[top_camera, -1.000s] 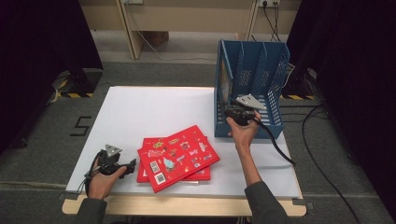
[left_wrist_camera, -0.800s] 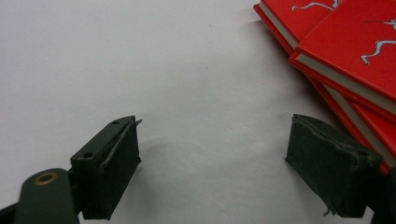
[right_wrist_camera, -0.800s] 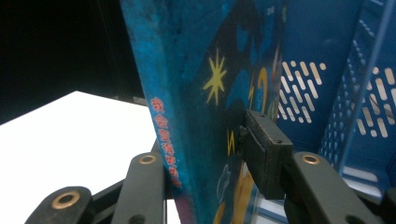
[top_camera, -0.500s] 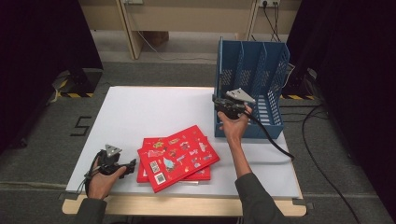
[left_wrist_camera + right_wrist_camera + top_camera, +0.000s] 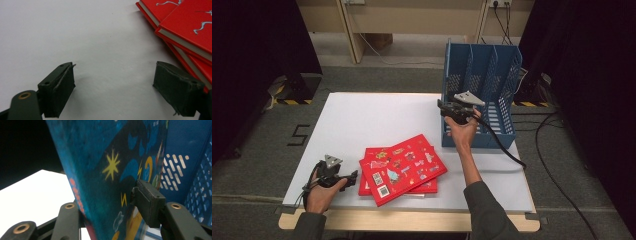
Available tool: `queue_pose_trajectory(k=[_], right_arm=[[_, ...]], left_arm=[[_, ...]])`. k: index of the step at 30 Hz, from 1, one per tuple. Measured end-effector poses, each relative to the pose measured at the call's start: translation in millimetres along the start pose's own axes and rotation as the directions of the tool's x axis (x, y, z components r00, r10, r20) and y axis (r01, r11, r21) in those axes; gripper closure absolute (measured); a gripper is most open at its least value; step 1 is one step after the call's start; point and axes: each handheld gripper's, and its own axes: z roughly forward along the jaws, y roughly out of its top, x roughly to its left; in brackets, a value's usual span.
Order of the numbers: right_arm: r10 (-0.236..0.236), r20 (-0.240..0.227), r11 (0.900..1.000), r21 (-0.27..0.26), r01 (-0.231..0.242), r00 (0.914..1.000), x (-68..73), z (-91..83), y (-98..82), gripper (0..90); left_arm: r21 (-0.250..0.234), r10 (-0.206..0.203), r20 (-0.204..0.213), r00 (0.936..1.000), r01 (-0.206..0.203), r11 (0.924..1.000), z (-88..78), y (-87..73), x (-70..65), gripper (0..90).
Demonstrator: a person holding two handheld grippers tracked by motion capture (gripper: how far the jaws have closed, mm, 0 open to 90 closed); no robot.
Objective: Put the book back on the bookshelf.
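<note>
A dark blue picture book (image 5: 110,170) with a yellow star stands upright between the jaws of my right gripper (image 5: 107,202), against the blue file rack (image 5: 190,157). Those jaws have just been opening; the right pad (image 5: 147,202) sits just off the cover. In the high view my right gripper (image 5: 443,106) is at the rack's (image 5: 492,75) left front corner. Near the table's front left, my left gripper (image 5: 351,175) rests open with nothing between its pads (image 5: 115,85), beside a stack of red books (image 5: 402,167) (image 5: 190,25).
The white table (image 5: 362,120) has bare room across its back and left. The rack stands at the back right with several slots. A black cable (image 5: 502,147) trails from the right gripper across the table's right side.
My right hand has moved left and slightly farther along the rack's front. The left hand and the red books have not moved.
</note>
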Motion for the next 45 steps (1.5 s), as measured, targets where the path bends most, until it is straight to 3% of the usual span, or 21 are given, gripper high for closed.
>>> queue_pose_trajectory(k=[9,16,22,25,33,35,38,45], right_arm=[[-0.022,-0.06,1.0,-0.013,0.022,0.998,1.8,-23.0,0.8,46.5],[-0.051,-0.077,0.999,-0.002,0.051,0.9958,-0.7,-51.7,-2.6,43.0],[-0.033,-0.102,0.999,0.015,0.035,0.9943,-5.6,-80.5,-9.4,39.6],[-0.051,-0.109,0.998,0.014,0.053,0.9927,-6.0,-94.7,-14.8,39.2],[0.002,-0.156,1.0,0.012,0.0,0.9877,-5.3,-124.1,-43.1,35.1],[0.0,-0.153,0.999,0.041,0.007,0.9882,-6.3,-126.5,-48.4,33.5],[0.031,-0.164,0.998,0.051,-0.023,0.9859,-7.3,-131.4,-57.1,33.4],[0.028,-0.164,0.998,0.067,-0.017,0.986,-4.3,-137.8,-67.0,32.8]], left_arm=[[-0.003,-0.004,-0.002,1.0,0.004,1.0,0.2,-0.3,-0.3,15.8],[0.0,-0.004,-0.002,1.0,0.004,1.0,-0.1,-0.2,-0.2,15.8],[0.0,-0.007,0.001,1.0,0.007,1.0,-0.2,-0.3,-0.1,15.6],[-0.001,-0.008,-0.002,1.0,0.008,1.0,-0.2,-0.4,-0.2,15.6],[0.0,-0.001,-0.004,1.0,0.001,1.0,-0.5,-0.1,-0.7,15.6],[-0.002,0.003,-0.007,1.0,-0.003,1.0,-0.6,-0.1,-1.2,15.6],[0.001,0.013,-0.009,0.9999,-0.013,0.9999,-1.0,0.3,-1.6,15.7],[-0.01,0.015,-0.005,0.9999,-0.015,0.9998,-1.3,0.6,-2.3,16.0]])
